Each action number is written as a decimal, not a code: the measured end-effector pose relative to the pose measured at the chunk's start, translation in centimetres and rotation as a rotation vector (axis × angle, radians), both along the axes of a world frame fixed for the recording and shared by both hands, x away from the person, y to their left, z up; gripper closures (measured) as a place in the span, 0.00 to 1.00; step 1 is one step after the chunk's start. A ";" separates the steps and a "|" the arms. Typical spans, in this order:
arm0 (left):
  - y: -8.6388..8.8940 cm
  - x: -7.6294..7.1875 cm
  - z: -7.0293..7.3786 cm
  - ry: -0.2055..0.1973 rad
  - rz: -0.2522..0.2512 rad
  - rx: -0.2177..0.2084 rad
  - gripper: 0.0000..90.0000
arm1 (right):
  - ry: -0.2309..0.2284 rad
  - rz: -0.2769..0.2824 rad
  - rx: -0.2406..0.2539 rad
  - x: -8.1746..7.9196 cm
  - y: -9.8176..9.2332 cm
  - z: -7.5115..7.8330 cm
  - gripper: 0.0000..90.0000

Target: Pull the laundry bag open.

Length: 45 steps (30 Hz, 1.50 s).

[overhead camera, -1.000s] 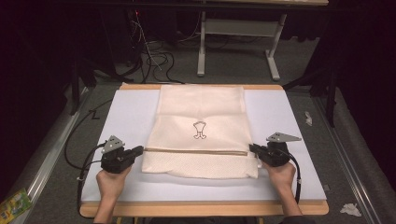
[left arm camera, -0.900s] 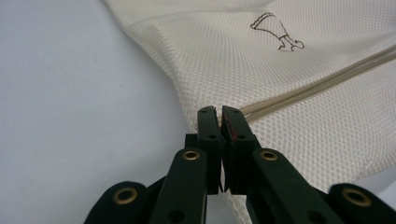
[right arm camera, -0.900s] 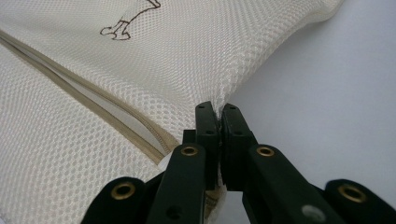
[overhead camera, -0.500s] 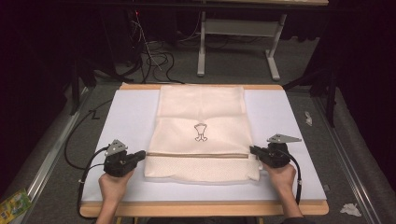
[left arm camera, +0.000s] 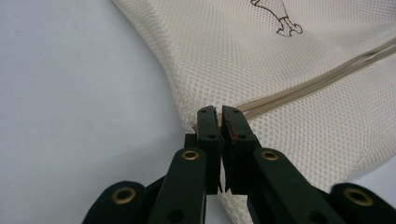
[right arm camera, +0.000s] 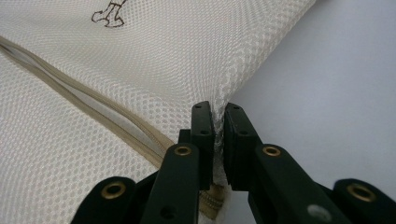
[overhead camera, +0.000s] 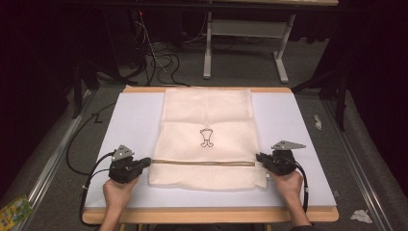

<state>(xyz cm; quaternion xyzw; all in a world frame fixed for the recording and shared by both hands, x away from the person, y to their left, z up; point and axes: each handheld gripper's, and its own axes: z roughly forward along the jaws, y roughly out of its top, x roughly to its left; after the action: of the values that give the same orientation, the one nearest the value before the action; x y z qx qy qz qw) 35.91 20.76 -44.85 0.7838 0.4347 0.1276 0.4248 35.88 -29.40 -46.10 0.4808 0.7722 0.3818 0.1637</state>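
Flat on the white table, cream mesh bag, zip running between both claws. Left claw clenched on the bag's edge at the zip end. Right claw just easing apart, narrow gap showing, mesh edge between the jaws, zip just to its left.

high view: above my side, looks forward and down at the whole table | 2 gripper views: very close, low, along my jaws | all 3 share: mesh bag
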 end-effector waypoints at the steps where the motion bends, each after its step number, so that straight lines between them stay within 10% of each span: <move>1: -0.1 0.0 -0.1 -0.002 0.002 -0.001 0.96 | 0.000 0.001 -0.001 0.0 0.0 0.0 0.93; 15: -0.2 0.0 0.0 -0.026 -0.008 0.003 0.77 | -0.042 -0.038 -0.023 -0.3 0.0 0.5 0.65; 27: 0.8 0.0 1.2 -0.085 0.041 -0.009 0.58 | -0.129 -0.096 0.029 -1.5 -2.7 2.0 0.68; 45: 2.7 0.7 1.4 -0.106 0.131 -0.027 0.56 | -0.131 -0.176 0.077 -1.9 -6.5 2.3 0.70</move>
<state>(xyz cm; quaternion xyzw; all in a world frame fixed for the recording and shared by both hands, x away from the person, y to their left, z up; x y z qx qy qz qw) 36.59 23.47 -43.47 0.7399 0.4638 0.1904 0.4484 33.96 -35.88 -43.79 0.5267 0.6993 0.4261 0.2281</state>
